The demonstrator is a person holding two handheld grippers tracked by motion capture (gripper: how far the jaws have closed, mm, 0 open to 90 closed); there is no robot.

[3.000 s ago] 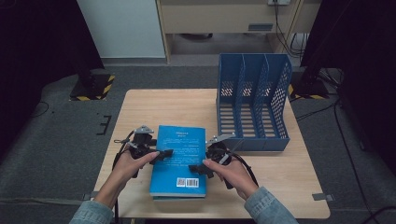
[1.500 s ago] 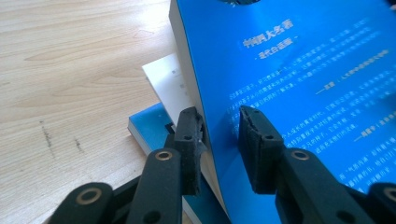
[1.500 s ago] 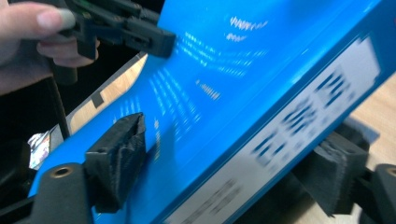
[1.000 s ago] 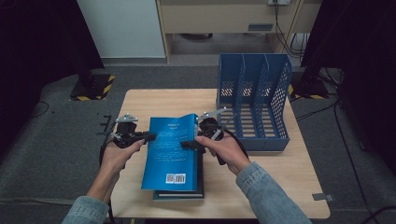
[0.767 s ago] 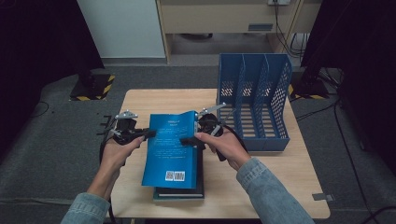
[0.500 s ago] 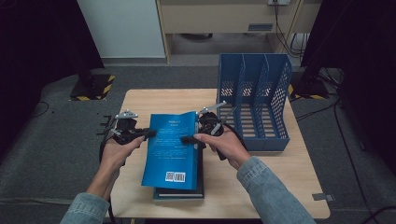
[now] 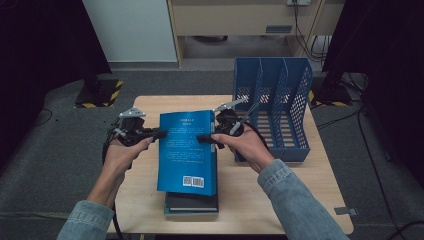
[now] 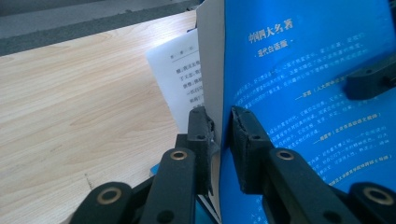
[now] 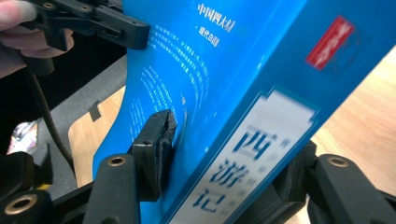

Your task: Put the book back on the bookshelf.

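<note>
From above, you hold a blue book [image 7: 187, 150] raised and tilted off the table [image 7: 145, 200], its near end over a dark book [image 7: 192, 202] that lies flat near the table's front edge. Your left gripper [image 7: 154, 134] bites the book's left edge and your right gripper [image 7: 204, 138] its right edge, both about a third of the way down from the top. The blue file rack [image 7: 272, 107] stands just right of the book, close beside your right hand [image 7: 245, 147]. The left gripper view adds what the high view cannot: the jaws are clamped on the cover side of the fore edge of the book [image 8: 303, 93], and a white printed page [image 8: 180, 79] fans out behind it over the bare wood. The right gripper view shows the spine with its pale label of large characters, the jaws closed across spine and cover, and your left gripper [image 9: 140, 37] pinching the far edge at the top left. Three seconds ago the book lay flat on the dark one; since then you have lifted it and swung it closer to the rack, with little change over the last half second.
</note>
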